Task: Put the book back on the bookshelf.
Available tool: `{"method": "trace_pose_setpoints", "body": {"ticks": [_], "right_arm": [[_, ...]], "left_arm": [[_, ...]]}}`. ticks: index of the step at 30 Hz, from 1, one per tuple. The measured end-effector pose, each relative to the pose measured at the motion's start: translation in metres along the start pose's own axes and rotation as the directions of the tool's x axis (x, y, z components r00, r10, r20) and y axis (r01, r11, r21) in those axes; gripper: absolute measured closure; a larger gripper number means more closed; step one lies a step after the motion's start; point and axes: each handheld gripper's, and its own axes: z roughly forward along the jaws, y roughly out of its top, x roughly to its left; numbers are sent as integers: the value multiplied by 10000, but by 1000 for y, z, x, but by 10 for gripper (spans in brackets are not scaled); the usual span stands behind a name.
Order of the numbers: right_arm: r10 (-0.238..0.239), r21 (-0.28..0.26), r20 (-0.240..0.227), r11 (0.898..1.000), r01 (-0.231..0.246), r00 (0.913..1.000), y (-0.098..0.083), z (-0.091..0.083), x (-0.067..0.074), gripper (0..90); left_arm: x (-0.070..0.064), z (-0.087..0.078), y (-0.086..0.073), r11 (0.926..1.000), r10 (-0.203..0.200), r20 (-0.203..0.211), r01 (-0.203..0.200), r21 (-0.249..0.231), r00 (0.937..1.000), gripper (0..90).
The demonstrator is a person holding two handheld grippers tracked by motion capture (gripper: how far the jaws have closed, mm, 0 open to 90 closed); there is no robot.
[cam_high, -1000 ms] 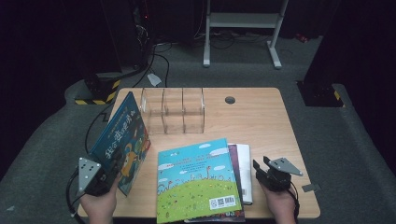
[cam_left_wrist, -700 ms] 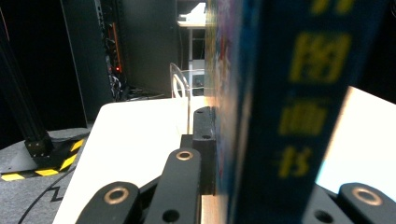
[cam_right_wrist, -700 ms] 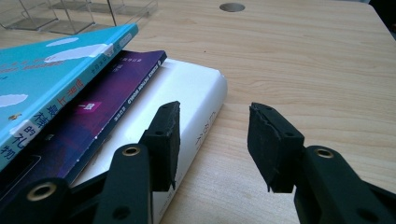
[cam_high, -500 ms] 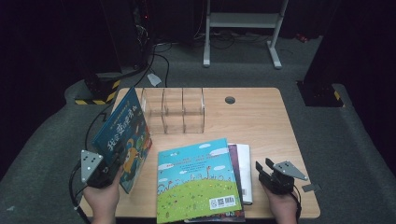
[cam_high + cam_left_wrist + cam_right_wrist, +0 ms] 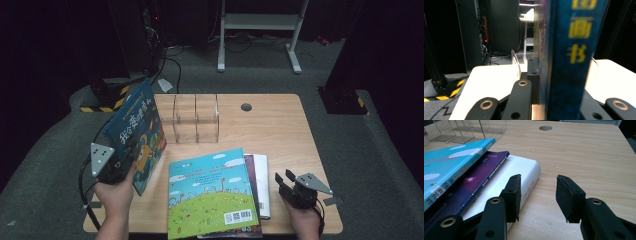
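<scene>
The blue book (image 5: 569,62) hides the left claw's (image 5: 121,167) right jaw.

The blue picture book (image 5: 137,132), its cover showing large white characters and cartoon figures, stands tilted on edge above the bench's left side, just left of the clear divider rack (image 5: 196,119), spine (image 5: 567,57) upright.

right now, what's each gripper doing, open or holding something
Left gripper: shut on the blue picture book, held upright off the table.
Right gripper: open, nothing between its jaws, beside the white book.
</scene>
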Motion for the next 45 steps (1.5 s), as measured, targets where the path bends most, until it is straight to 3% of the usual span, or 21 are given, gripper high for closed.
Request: {"method": "trace_pose_setpoints", "body": {"ticks": [20, 24, 27, 37, 45], "right_arm": [[75, 34, -242, 10000, -75, 9997, -2, 0, 0, 558], [104, 32, -238, 9999, -104, 9997, -3, -1, -1, 558], [167, 33, -228, 9999, -166, 9996, -4, -2, -3, 558], [99, -17, -184, 9999, -99, 9998, -4, -4, -3, 559], [150, -43, -253, 9999, -151, 9996, -4, -4, -3, 563]], "left_arm": [[-11, 73, 32, 9999, 80, -361, -85, -142, 9993, 833], [-10, 87, 35, 9998, 184, -642, -191, -95, 9978, 833], [-7, 96, 36, 9999, 69, -660, -75, -90, 9978, 833], [-4, 120, 35, 9997, 204, -1037, -218, -126, 9944, 833], [-7, 133, 25, 9996, 272, -1173, -284, -79, 9927, 833]]}}
